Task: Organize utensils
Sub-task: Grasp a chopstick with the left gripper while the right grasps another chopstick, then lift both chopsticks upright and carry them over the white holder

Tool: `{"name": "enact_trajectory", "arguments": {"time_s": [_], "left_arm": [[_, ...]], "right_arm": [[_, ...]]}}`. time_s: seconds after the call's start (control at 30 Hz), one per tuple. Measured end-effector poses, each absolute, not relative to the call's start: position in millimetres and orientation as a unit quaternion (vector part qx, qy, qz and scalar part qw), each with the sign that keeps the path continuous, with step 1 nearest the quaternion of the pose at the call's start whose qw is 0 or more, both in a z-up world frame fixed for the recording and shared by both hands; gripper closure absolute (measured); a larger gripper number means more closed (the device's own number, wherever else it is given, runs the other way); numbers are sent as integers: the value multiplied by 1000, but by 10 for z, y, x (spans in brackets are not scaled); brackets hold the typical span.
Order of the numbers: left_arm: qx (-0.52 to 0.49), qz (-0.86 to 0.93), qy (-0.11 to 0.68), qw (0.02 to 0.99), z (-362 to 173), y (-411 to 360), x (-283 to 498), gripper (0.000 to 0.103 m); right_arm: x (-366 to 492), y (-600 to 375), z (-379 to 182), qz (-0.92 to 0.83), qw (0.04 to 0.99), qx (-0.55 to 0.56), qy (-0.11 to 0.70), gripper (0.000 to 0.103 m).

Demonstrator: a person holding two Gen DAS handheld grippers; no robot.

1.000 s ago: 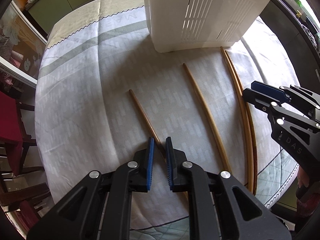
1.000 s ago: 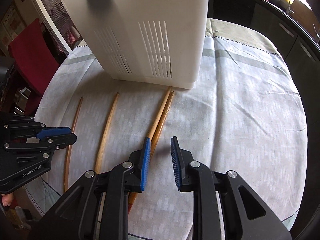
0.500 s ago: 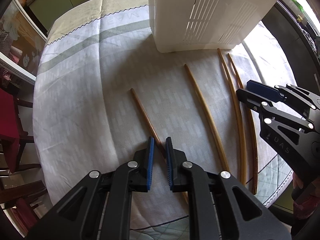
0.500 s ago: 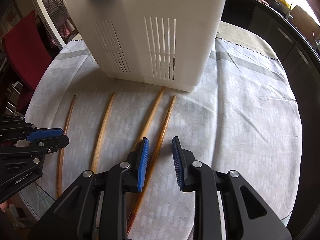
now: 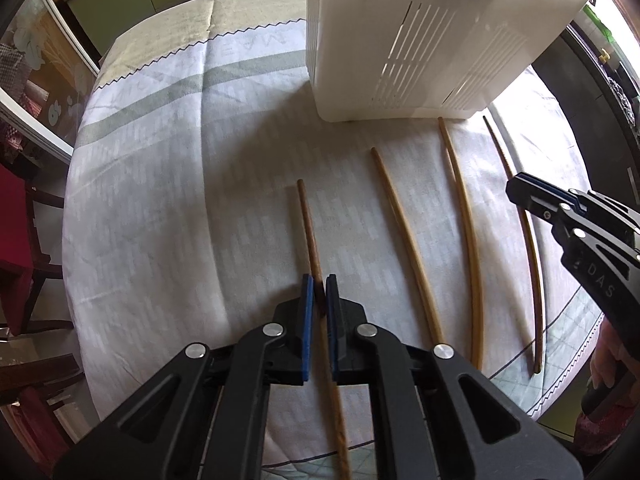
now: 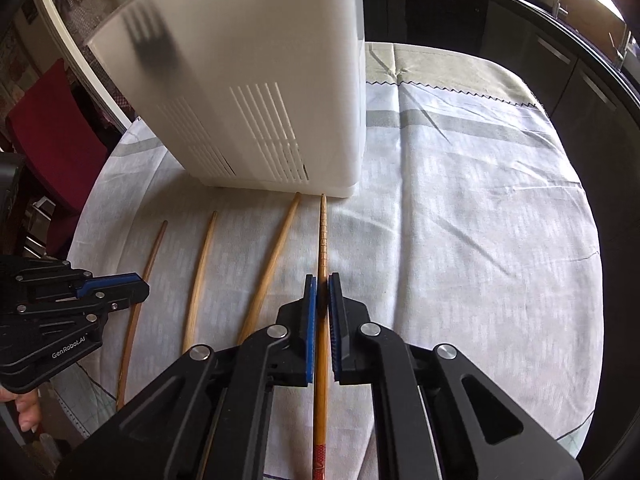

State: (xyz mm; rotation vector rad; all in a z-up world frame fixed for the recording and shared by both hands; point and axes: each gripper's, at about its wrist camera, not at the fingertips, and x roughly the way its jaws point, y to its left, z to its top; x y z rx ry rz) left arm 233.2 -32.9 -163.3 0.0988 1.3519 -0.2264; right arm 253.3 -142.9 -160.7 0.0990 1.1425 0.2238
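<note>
Both claws now closed on chopsticks, "GenRobot.AI" label

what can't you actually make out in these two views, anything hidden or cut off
- White utensil holder: its top is cut off by the upper edge in both views, so its inside is unseen; only a blurred dark shadow shows through the wall.
- Leftmost chopstick: near end hidden under the left tongs, left wrist view.
- Rightmost chopstick: near end leaves the bottom edge beneath the right tongs, right wrist view.
</note>
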Motion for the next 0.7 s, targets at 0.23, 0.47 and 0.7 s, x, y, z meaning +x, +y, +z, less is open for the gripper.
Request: {"name": "enact_trajectory", "arguments": {"time_s": [0.23,0.47,0.7], "left_arm": [[43,-116,575,809,-1136,-287,2214,98],[39,-128,522,842,-657,-267,1944,98],[29,-136,488,861,-372,-260,1749,98]], "right_arm": [[2251,-1758,-1116,123,860,79,489,96],[1877,-2011,-699,133,884,96,437,96],[1599,-2080,-470,136,905,97,391,96]]}}
